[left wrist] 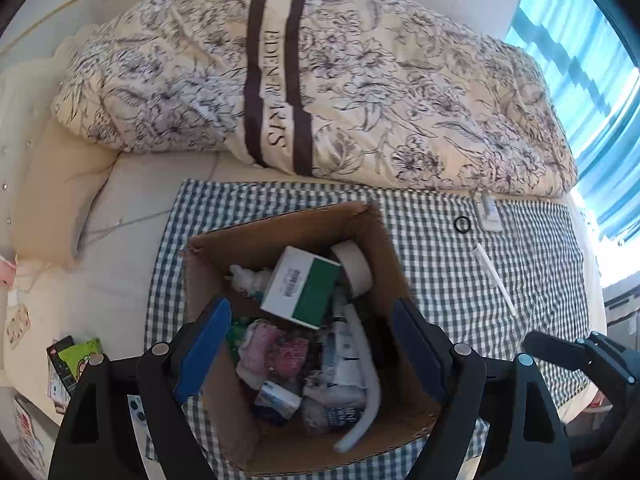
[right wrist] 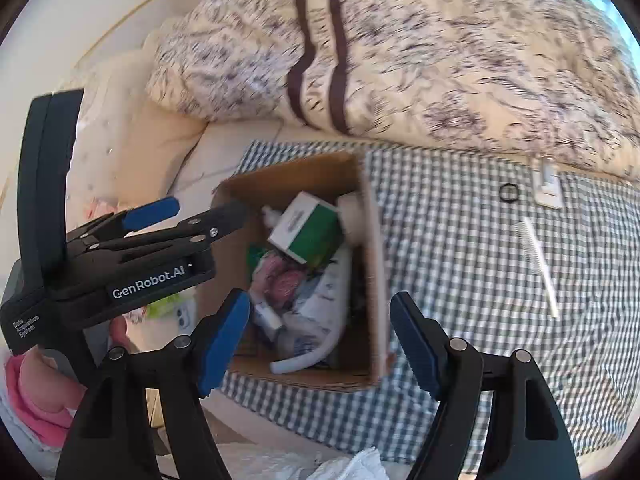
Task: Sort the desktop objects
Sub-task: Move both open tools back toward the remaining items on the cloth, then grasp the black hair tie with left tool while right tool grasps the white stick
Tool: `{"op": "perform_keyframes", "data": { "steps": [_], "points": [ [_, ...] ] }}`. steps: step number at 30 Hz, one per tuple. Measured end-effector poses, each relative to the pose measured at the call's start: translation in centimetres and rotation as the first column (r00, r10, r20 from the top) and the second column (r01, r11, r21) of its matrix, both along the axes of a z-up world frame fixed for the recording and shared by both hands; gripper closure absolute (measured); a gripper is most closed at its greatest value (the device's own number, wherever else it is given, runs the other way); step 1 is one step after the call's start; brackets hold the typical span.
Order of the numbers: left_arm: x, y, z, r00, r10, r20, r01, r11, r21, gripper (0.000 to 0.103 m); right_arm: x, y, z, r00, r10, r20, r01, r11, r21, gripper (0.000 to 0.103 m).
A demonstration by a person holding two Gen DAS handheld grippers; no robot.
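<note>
comb (right wrist: 538, 264): on checked cloth (right wrist: 460, 280), right of box (right wrist: 374, 280), long axis toward the far edge
nearer tool: right gripper (right wrist: 320, 340), wide apart, empty
left gripper (left wrist: 310, 344): wide, empty, over box

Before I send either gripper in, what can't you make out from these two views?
- Lower contents of the cardboard box: both views, buried under the green-and-white carton and the hose.
- White comb and black ring: right wrist view, smeared by motion blur.
- White clip: left wrist view, too small to identify.
- Packets beside the bed: left wrist view, partly behind the left gripper.
</note>
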State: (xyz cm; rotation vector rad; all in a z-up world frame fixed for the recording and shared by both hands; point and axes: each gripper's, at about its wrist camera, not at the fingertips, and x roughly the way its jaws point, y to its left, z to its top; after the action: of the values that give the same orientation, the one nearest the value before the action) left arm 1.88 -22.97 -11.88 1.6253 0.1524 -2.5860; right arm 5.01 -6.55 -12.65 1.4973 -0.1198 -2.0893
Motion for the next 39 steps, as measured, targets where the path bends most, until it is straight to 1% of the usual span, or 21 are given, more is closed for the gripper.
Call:
{"op": "perform_keyframes", "data": {
  "steps": [3, 6, 10, 12, 16, 17, 18, 19, 22, 25, 27, 31, 33, 35, 39],
  "points": [
    [-0.6, 2.4, 0.1, 1.0, -0.026, 0.005, 0.026, 1.0, -0.003, 0.018, -0.5, 3.7, 0.5, 0.998, -0.06, -0.034, 0.061, 0.998, 0.015, 0.029],
    [-1.2, 5.6, 0.0, 0.999, -0.048, 0.017, 0.049, 0.999, -0.02, 0.018, -1.1, 8.0, 0.8, 0.992, -0.114, -0.058, 0.115, 0.993, 0.024, 0.029],
    [-2.3, 10.3, -0.9, 0.998, -0.06, 0.031, 0.06, 0.998, -0.005, 0.015, -2.2, 14.4, 0.9, 0.981, -0.164, -0.1, 0.171, 0.984, 0.058, 0.031],
    [-3.0, 12.7, -1.7, 0.998, -0.05, 0.043, 0.05, 0.999, -0.005, 0.015, -3.1, 17.6, 0.6, 0.978, -0.184, -0.1, 0.19, 0.98, 0.057, 0.031],
    [-4.7, 16.9, -3.2, 0.998, -0.021, 0.061, 0.021, 1.0, 0.011, 0.015, -5.3, 23.2, -0.8, 0.979, -0.187, -0.077, 0.192, 0.979, 0.062, 0.032],
    [-5.3, 18.0, -3.7, 0.998, -0.013, 0.061, 0.012, 1.0, 0.011, 0.015, -5.8, 24.1, -1.2, 0.982, -0.176, -0.072, 0.181, 0.982, 0.063, 0.033],
    [-5.6, 18.8, -4.1, 0.998, -0.007, 0.058, 0.006, 1.0, 0.013, 0.015, -6.4, 25.0, -1.9, 0.986, -0.156, -0.066, 0.16, 0.985, 0.066, 0.036],
    [-6.3, 19.7, -4.7, 0.999, -0.001, 0.054, 0.0, 1.0, 0.018, 0.015, -6.9, 25.6, -2.6, 0.989, -0.137, -0.062, 0.141, 0.987, 0.072, 0.037],
    [-8.3, 21.9, -6.8, 0.999, 0.018, 0.051, -0.02, 0.999, 0.029, 0.015, -8.2, 26.5, -4.8, 0.995, -0.081, -0.054, 0.086, 0.991, 0.1, 0.039],
    [-10.6, 23.5, -9.4, 0.997, 0.028, 0.068, -0.029, 0.999, 0.022, 0.015, -9.5, 26.5, -7.9, 0.999, -0.015, -0.036, 0.019, 0.994, 0.112, 0.039],
    [-12.1, 24.3, -11.3, 0.997, 0.007, 0.082, -0.009, 1.0, 0.024, 0.015, -10.3, 25.9, -10.0, 1.0, 0.023, -0.02, -0.021, 0.993, 0.117, 0.04],
    [-15.1, 26.2, -15.0, 0.993, -0.06, 0.098, 0.062, 0.998, -0.014, 0.015, -11.6, 25.0, -14.2, 0.999, 0.048, 0.019, -0.05, 0.99, 0.131, 0.047],
    [-16.4, 26.9, -16.8, 0.991, -0.08, 0.109, 0.084, 0.996, -0.032, 0.015, -12.3, 24.6, -16.5, 0.997, 0.052, 0.058, -0.059, 0.99, 0.126, 0.048],
    [-17.9, 27.2, -18.7, 0.987, -0.09, 0.13, 0.094, 0.995, -0.023, 0.015, -12.7, 24.0, -18.3, 0.995, 0.063, 0.08, -0.073, 0.989, 0.131, 0.048],
    [-20.2, 27.2, -21.9, 0.985, -0.07, 0.157, 0.07, 0.998, 0.008, 0.015, -13.6, 22.7, -20.7, 0.989, 0.095, 0.11, -0.11, 0.985, 0.136, 0.048]
  ]
}}
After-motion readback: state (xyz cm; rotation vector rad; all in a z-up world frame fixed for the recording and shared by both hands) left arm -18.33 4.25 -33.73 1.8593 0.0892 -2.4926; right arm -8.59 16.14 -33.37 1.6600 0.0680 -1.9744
